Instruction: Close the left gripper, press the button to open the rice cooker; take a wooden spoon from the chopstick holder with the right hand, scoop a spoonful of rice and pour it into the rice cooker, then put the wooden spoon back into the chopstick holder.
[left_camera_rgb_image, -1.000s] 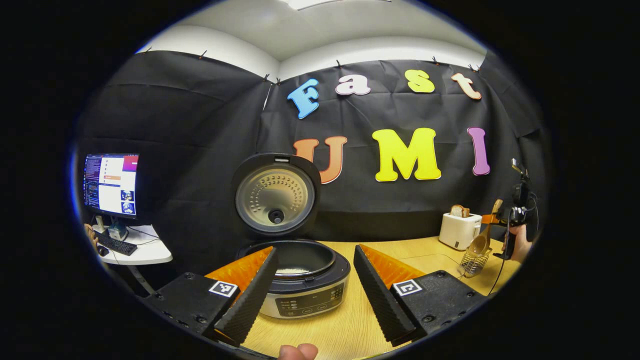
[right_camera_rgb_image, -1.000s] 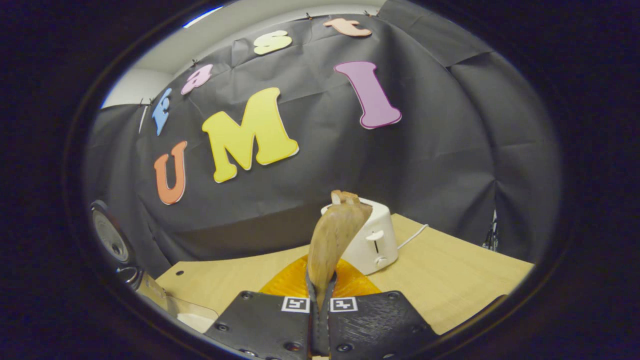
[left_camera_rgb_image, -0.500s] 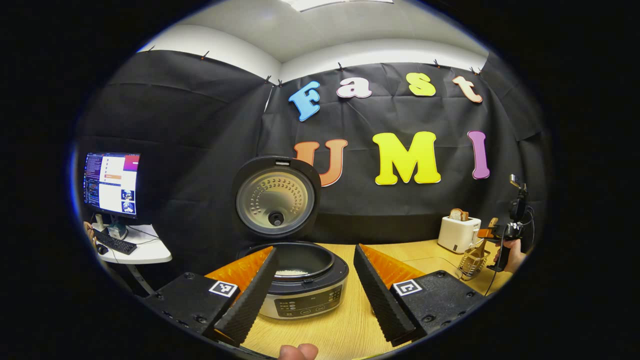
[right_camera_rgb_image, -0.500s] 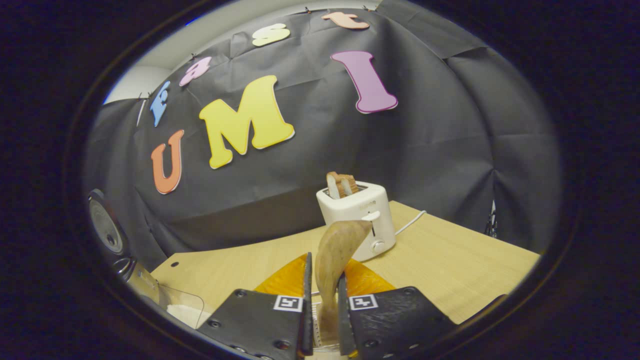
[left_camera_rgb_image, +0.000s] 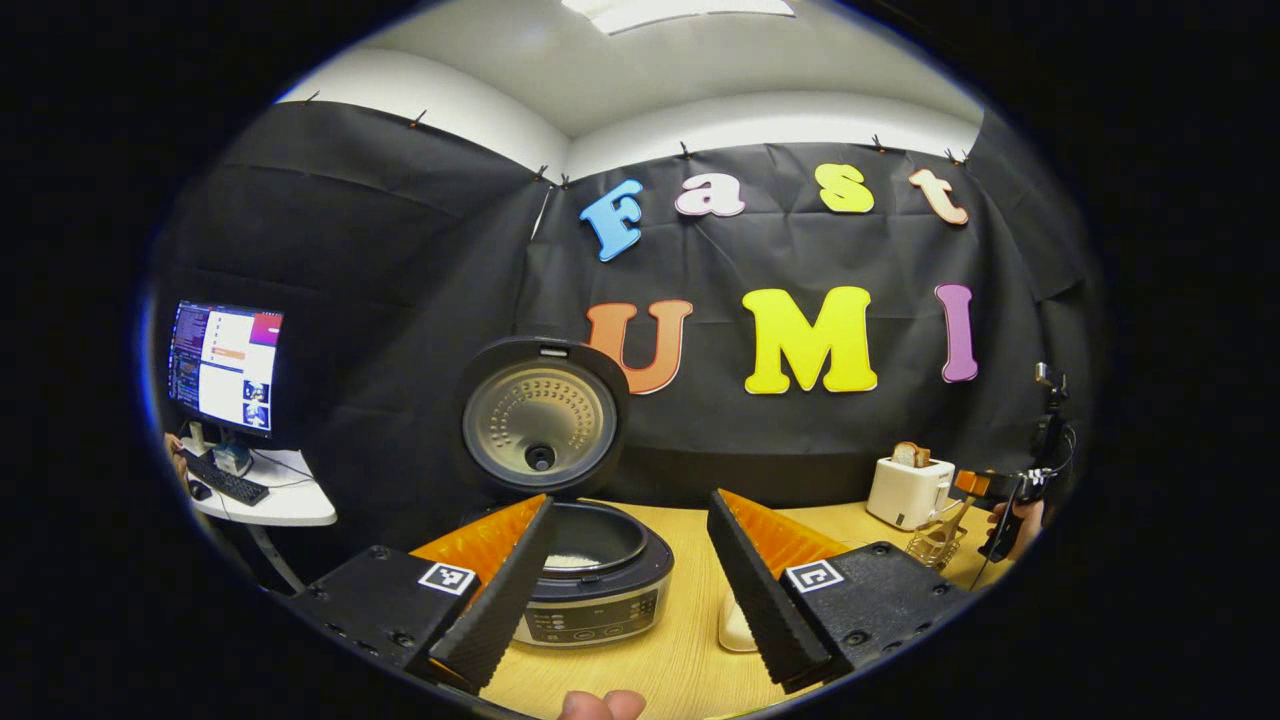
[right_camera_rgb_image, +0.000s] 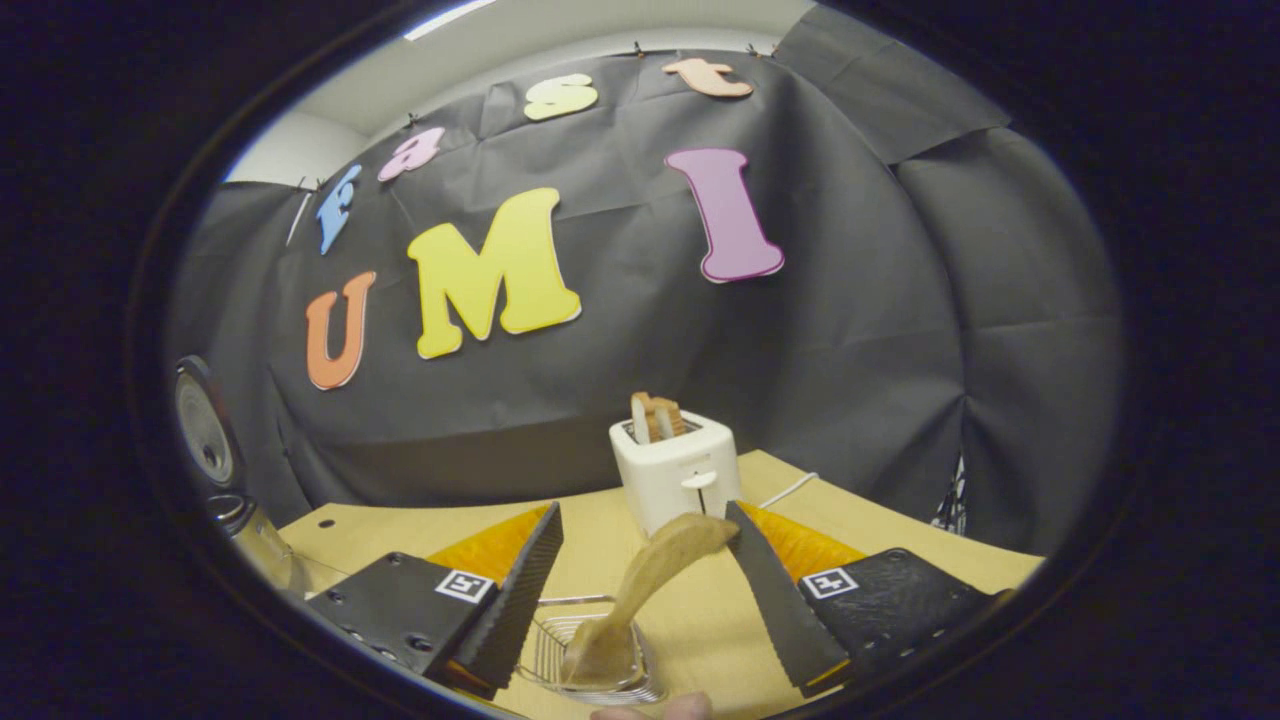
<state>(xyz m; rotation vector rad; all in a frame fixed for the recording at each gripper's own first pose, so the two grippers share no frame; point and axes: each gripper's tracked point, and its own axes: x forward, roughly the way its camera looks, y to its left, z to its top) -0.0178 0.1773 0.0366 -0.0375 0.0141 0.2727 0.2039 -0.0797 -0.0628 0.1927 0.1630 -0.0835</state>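
Note:
The rice cooker (left_camera_rgb_image: 590, 590) stands open on the wooden table, its lid (left_camera_rgb_image: 540, 420) upright and some white rice in the pot. My left gripper (left_camera_rgb_image: 630, 498) hovers in front of it, open and holding nothing. Far right, the wire chopstick holder (left_camera_rgb_image: 935, 540) sits by the right gripper (left_camera_rgb_image: 1005, 490). In the right gripper view, the wooden spoon (right_camera_rgb_image: 650, 580) stands bowl-down in the chopstick holder (right_camera_rgb_image: 560, 640), its handle leaning up to the right. My right gripper (right_camera_rgb_image: 643, 512) is open around it, with both fingers apart from the spoon.
A white toaster (right_camera_rgb_image: 675, 475) with bread stands behind the holder, near the black cloth wall. A small white object (left_camera_rgb_image: 735, 630) lies on the table right of the cooker. A monitor (left_camera_rgb_image: 225, 365) and a keyboard sit on a side table at left.
My right gripper lowered the spoon into the holder, then opened and let it go. The left gripper drew back and tilted up a little, staying open.

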